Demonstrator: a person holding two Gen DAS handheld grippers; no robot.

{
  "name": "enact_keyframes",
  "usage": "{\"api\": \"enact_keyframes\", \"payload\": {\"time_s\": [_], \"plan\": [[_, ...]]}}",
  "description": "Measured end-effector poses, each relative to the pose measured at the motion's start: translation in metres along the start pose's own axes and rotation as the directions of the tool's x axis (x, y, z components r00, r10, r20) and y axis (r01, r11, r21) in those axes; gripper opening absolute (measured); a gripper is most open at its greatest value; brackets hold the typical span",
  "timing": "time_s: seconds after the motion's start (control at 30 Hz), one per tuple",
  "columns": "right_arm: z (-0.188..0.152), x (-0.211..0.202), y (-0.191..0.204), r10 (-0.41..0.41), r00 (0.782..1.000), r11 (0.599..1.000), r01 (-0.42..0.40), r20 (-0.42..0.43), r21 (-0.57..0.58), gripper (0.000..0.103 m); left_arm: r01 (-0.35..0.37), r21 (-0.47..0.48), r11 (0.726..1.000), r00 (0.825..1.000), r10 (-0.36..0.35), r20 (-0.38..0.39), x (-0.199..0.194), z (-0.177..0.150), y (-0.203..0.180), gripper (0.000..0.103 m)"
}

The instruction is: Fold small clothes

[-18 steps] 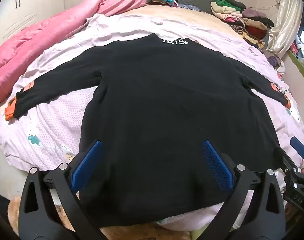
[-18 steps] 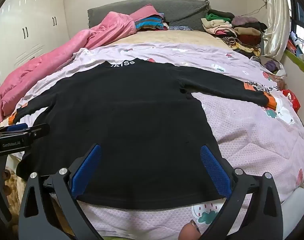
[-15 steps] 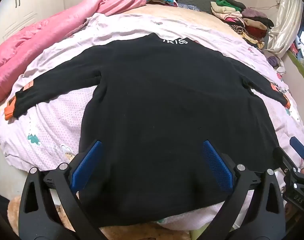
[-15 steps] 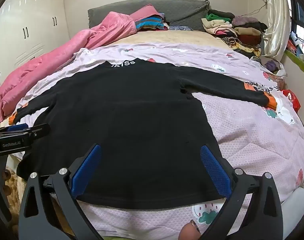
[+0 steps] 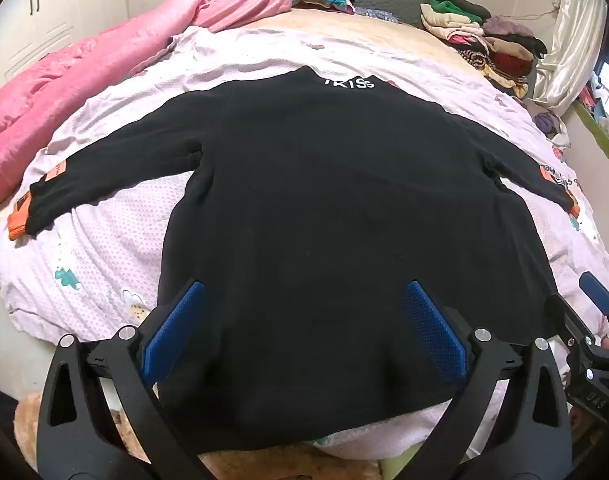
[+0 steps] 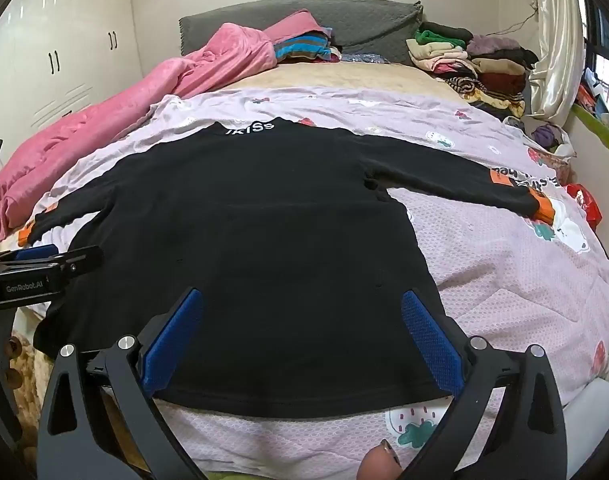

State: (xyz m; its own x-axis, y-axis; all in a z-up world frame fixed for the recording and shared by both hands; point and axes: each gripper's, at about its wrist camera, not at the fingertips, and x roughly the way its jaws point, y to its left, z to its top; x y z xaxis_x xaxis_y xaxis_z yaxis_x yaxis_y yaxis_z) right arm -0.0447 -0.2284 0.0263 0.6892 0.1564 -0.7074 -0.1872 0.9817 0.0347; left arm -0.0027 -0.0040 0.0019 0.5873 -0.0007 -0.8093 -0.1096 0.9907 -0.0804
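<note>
Black long-sleeved knit top with white collar lettering (image 5: 324, 200) lies flat, apparently back up, on the pale pink patterned quilt (image 5: 104, 248) covering the bed. Collar points away from the cameras, hem sits at the near edge of the quilt, both sleeves are spread out to the sides. Left sleeve's orange cuff (image 5: 18, 222) rests near the quilt's left edge; right sleeve's orange cuff (image 6: 544, 208) rests far out to the right of the top's body.

Change over the last half second: effectively none. The top has the same outline and the same few wrinkles, and both tools sit at the same framing over the hem. So no fold has begun; this reads as the pause after spreading and before the first grasp.

Left gripper (image 5: 300, 328): blue pads spread wide, nothing between them, hovering above the hem on the left half of the top. Right gripper (image 6: 300, 332): also wide apart and empty, above the hem on the right half. A fingertip (image 6: 378, 462) shows at the bottom of the right wrist view.

Relative to the top: crumpled pink fleece blanket (image 6: 144, 108) beyond its left shoulder, stack of folded clothes (image 6: 476, 60) beyond its right shoulder, against the grey headboard (image 6: 364, 20).

My read: garment is laid out well enough; likely next step is pinching a sleeve or a side edge and bringing it toward the centre line.
</note>
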Motion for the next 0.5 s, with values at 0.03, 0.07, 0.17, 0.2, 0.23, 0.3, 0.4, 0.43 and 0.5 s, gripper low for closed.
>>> {"api": "enact_keyframes", "payload": {"time_s": [0.03,0.07,0.17,0.2,0.23,0.3,0.4,0.43,0.5], "plan": [[-0.0006,-0.0006,0.0006,0.001,1.000,1.000,-0.001,0.003,-0.001,0.099,0.001,0.000,1.000,1.000,-0.001,0.000,-0.0002,-0.0002,-0.0006,0.094],[-0.0012,-0.0002,0.0002,0.002,1.000,1.000,-0.001,0.003,-0.003,0.099,0.001,0.002,1.000,1.000,-0.001,0.002,-0.0005,-0.0004,-0.0010,0.094],[-0.0037,0.0009,0.0022,0.000,1.000,1.000,0.000,0.004,-0.007,0.099,0.004,0.004,1.000,1.000,-0.004,0.006,0.0010,-0.0021,0.0019,0.094],[-0.0039,0.0013,0.0023,-0.002,1.000,1.000,0.002,0.004,-0.007,0.099,0.003,0.004,1.000,1.000,-0.003,0.006,0.0008,-0.0021,0.0016,0.094],[-0.0037,0.0013,0.0027,-0.003,1.000,1.000,0.003,0.003,-0.007,0.099,0.002,0.003,1.000,1.000,-0.002,0.006,0.0008,-0.0026,0.0012,0.094],[-0.0038,0.0015,0.0039,-0.005,1.000,1.000,0.005,0.002,-0.007,0.099,0.002,0.003,1.000,1.000,-0.002,0.005,0.0008,-0.0021,0.0012,0.094],[-0.0044,0.0011,0.0037,-0.002,1.000,1.000,0.002,0.003,-0.010,0.099,0.004,-0.001,1.000,1.000,-0.004,0.004,0.0008,-0.0018,0.0026,0.094],[-0.0045,0.0010,0.0045,-0.002,1.000,1.000,0.002,0.004,-0.011,0.099,0.004,-0.002,1.000,1.000,-0.004,0.004,0.0007,-0.0019,0.0025,0.094],[-0.0046,0.0005,0.0049,0.000,1.000,1.000,0.001,0.005,-0.014,0.099,0.007,-0.002,1.000,1.000,-0.007,0.005,0.0006,-0.0015,0.0034,0.094]]}}
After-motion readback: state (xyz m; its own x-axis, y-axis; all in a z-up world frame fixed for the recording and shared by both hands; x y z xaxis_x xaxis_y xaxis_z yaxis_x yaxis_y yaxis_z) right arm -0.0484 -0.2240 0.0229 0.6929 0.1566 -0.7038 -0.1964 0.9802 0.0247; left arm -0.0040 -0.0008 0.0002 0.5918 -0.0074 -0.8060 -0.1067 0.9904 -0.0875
